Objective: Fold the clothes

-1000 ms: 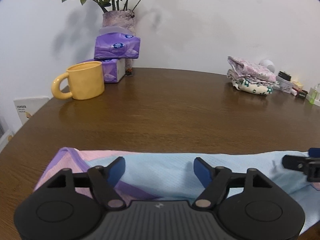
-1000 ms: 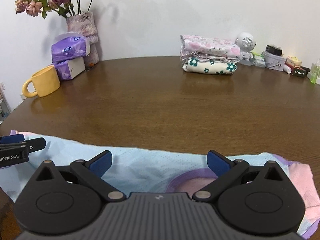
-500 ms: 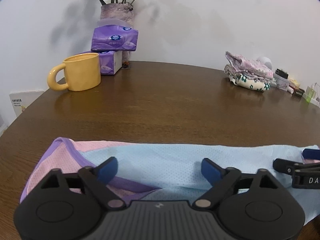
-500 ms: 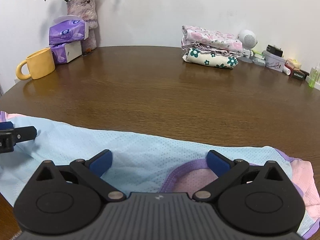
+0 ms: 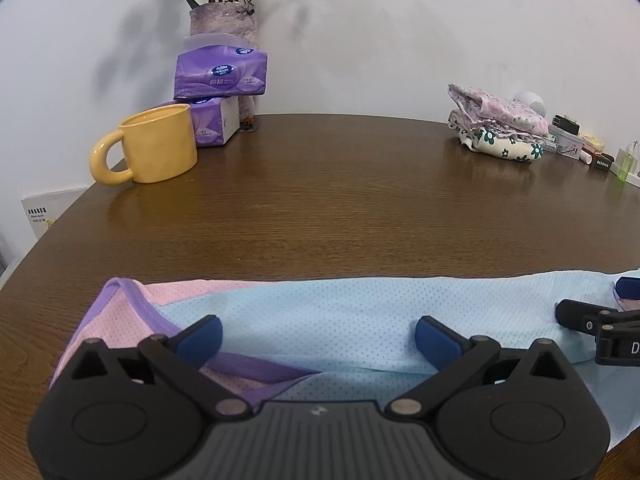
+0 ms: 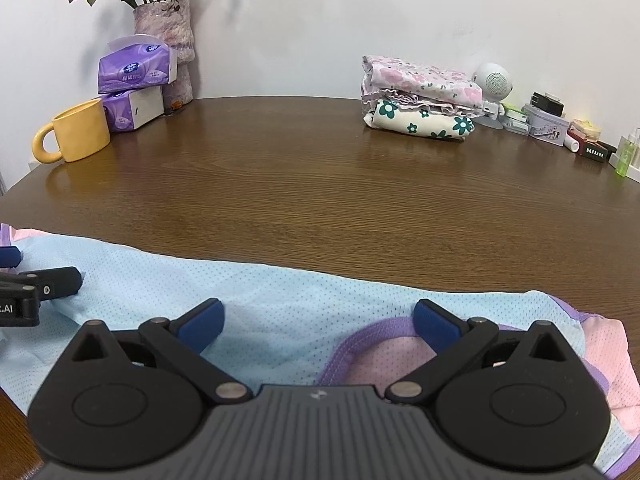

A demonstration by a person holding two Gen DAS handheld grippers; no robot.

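The light blue shirt (image 5: 320,320) with pink and purple trim lies flat at the near edge of the bench (image 5: 340,200). The left gripper (image 5: 318,334) is opening wide above it, grasping nothing. The right gripper (image 6: 318,322) is also released, over the cloth.
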